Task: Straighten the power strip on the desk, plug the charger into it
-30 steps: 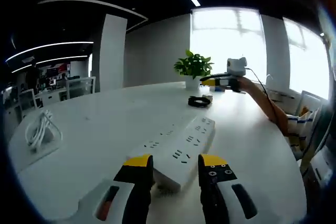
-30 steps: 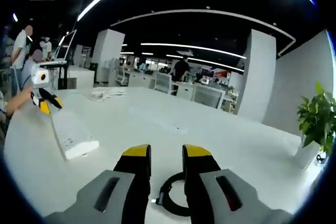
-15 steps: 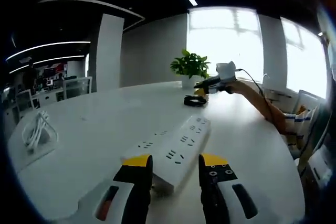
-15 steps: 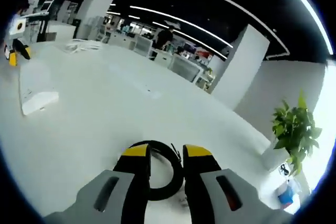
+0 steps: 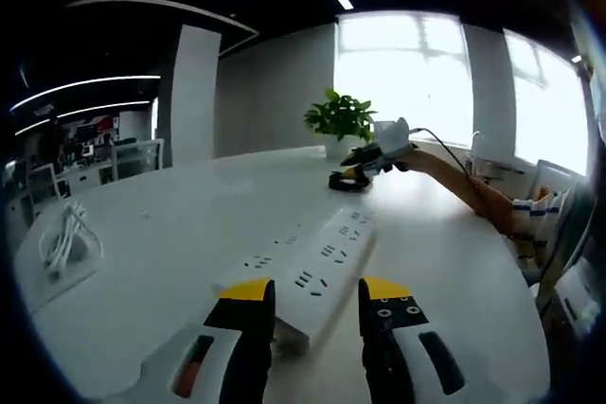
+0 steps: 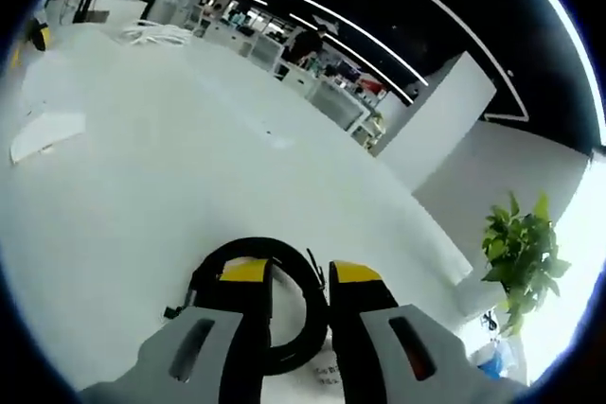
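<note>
Left gripper (image 5: 315, 302) low over the desk (image 5: 170, 234), jaws part-open and astride the near end of the strip (image 5: 308, 272); whether the pads press its sides I cannot tell; the strip lies flat, white, running away from this gripper on a slant toward the plant (image 5: 343, 120).

Right gripper (image 6: 289, 298) down over the charger cord (image 6: 256, 305), a black coil lying on the desk past the strip's far end; jaws part-open, tips straddling the loop, one strand passing between them; no firm pinch visible. In the left gripper view the right gripper (image 5: 365, 160) shows far off, dipped to the same coil (image 5: 343, 180), a sleeve behind it.

White cable bundle (image 5: 66, 234) sits well apart at the desk's left edge; not involved.

Risks, as I judge them: closing on one strand only would lift the coil loose and leave the plug dangling, hard to aim at a socket; the plug itself I cannot make out here. The strip looks light; turned from one end it may skid rather than pivot; unheld, it could slide during plugging.
</note>
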The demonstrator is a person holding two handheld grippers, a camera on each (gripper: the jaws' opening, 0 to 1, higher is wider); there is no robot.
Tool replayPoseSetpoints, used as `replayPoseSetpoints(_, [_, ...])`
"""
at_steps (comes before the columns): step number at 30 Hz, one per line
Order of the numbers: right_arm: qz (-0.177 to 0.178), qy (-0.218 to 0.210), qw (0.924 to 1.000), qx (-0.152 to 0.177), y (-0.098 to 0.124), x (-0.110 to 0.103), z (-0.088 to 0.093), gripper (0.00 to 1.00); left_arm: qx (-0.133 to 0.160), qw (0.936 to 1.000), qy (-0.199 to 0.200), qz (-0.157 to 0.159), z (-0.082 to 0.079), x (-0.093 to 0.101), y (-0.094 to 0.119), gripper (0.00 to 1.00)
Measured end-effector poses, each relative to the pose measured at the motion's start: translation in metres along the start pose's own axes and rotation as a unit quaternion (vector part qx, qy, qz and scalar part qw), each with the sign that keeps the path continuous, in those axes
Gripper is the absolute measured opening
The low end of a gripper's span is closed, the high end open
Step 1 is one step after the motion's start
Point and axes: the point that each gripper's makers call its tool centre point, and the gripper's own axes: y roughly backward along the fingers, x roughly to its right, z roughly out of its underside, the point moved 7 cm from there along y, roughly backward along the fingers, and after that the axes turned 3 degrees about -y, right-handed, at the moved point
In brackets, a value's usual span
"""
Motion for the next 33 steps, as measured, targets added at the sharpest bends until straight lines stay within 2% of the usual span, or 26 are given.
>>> replayPoseSetpoints(4, [-0.017,-0.006,0.9998,-0.005,-0.006,0.004,-0.005,0.23,0.003,1.0000,-0.007,0.004,-0.001,0.003,0.001,0.36])
replayPoseSetpoints(10, [-0.050,0.017,0.9977,-0.042,-0.013,0.007,-0.004,0.22,0.002,0.9999,-0.011,0.003,0.000,0.005,0.003,0.36])
replayPoseSetpoints(16, [-0.085,0.014,0.9946,-0.059,-0.020,0.017,-0.007,0.22,0.005,0.9998,-0.019,0.005,-0.003,0.007,0.006,0.37])
replayPoseSetpoints(26, [-0.134,0.057,0.9847,-0.097,-0.027,0.018,-0.013,0.18,0.009,0.9995,-0.031,0.002,-0.006,0.007,0.010,0.37])
replayPoseSetpoints(28, [-0.152,0.059,0.9804,-0.110,-0.029,0.016,-0.009,0.18,0.010,0.9994,-0.032,0.002,-0.007,0.008,0.011,0.37])
replayPoseSetpoints(33, [-0.158,0.045,0.9809,-0.103,-0.034,0.017,-0.010,0.18,0.011,0.9993,-0.036,0.002,-0.008,0.009,0.011,0.37])
